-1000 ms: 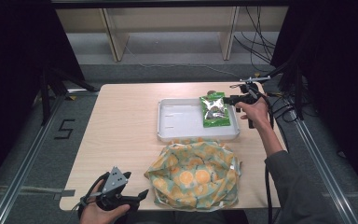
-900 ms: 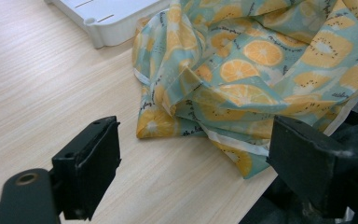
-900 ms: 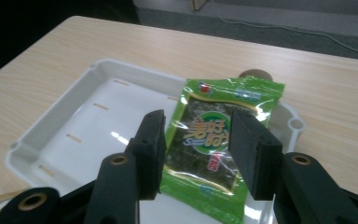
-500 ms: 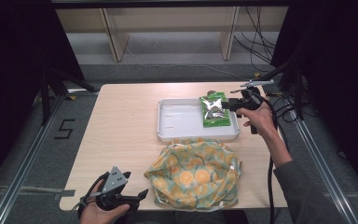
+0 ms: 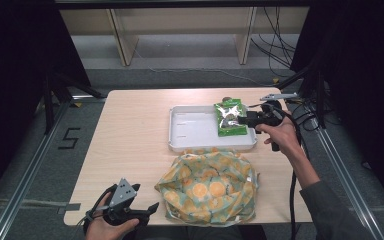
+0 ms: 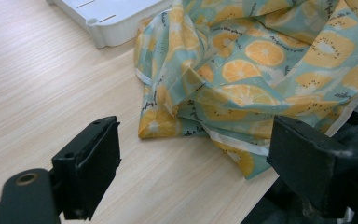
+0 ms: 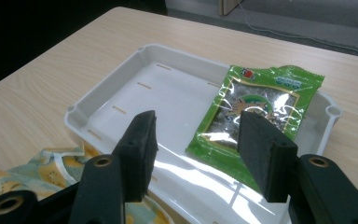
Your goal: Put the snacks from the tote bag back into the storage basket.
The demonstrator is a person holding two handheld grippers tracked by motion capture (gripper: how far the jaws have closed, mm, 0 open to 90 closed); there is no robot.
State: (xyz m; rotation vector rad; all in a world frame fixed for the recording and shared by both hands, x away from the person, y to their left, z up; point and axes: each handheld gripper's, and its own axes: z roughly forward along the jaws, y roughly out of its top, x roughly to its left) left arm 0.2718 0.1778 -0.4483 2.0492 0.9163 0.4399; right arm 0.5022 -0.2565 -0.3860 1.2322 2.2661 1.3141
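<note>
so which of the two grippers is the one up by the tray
The right gripper, held at the white tray's far right end, jaws open beside the green snack packet. The left gripper sits at the table's near edge beside the fruit-print cloth.

Light wood table [image 5: 130, 145], pale grain. On it: white tray [image 5: 190, 131] toward far right, w/ green packet [image 5: 229, 118] inside; fruit-print cloth [image 5: 207, 186] bunched at near edge, just in front of tray, touching its rim.
</note>
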